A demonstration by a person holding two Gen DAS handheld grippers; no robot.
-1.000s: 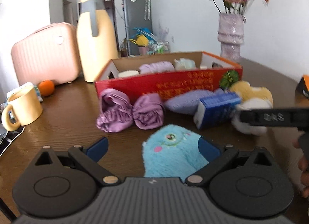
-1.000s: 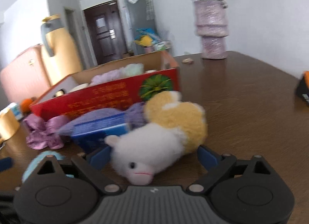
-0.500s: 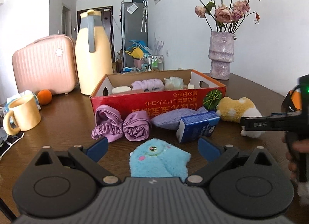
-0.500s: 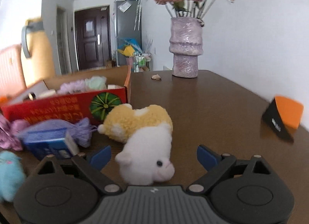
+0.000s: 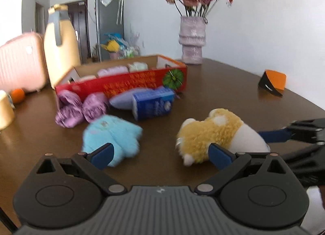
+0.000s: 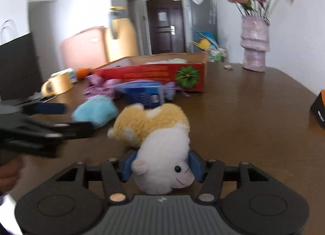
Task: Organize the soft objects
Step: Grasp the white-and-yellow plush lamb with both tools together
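Note:
My right gripper (image 6: 161, 166) is shut on the white head of a yellow and white plush hamster (image 6: 156, 131), which lies on the brown table; it also shows in the left wrist view (image 5: 215, 135). My left gripper (image 5: 160, 153) is open and empty, between the hamster and a blue plush monster (image 5: 113, 135). The blue monster also shows in the right wrist view (image 6: 95, 111). A red cardboard box (image 5: 126, 82) behind holds several soft items. Purple cloth bundles (image 5: 81, 107), a lilac pouch (image 5: 121, 99) and a blue carton (image 5: 152, 103) lie in front of the box.
A purple vase with flowers (image 5: 193, 40) stands at the back. A yellow jug (image 5: 61, 46), a pink case (image 5: 20, 62), an orange (image 5: 17, 95) and a yellow mug (image 6: 59, 84) are at the left. An orange and black object (image 5: 273, 81) sits at the right.
My right gripper has closed on the hamster's white head. My left gripper has pulled back and swung right, so the blue monster now lies at its left finger instead of between the fingers.

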